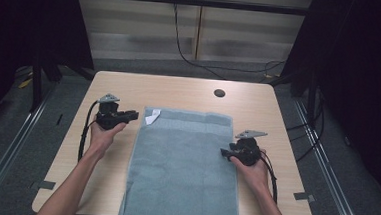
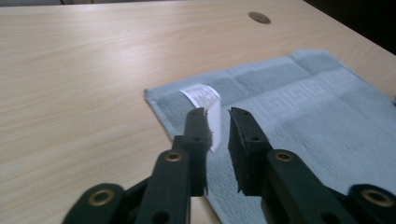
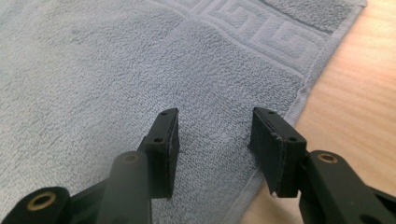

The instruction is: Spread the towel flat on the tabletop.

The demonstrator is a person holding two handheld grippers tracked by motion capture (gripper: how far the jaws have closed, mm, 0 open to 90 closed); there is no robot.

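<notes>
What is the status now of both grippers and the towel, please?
Left gripper open a little, above the towel corner with the white label. Right gripper open over the towel's right edge. Towel flat, unheld. Nothing in the way.

Looking down on my table: pale wood, round hole near far edge. Grey-blue towel lies flat down middle, near end hanging over near edge. White label at towel's far left corner. My left gripper sits just beside that corner, pointing toward it, jaws slightly apart. My right gripper is at towel's right edge, about halfway along, pointing inward, tips touching edge. Cable loops from left gripper along my forearm.
</notes>
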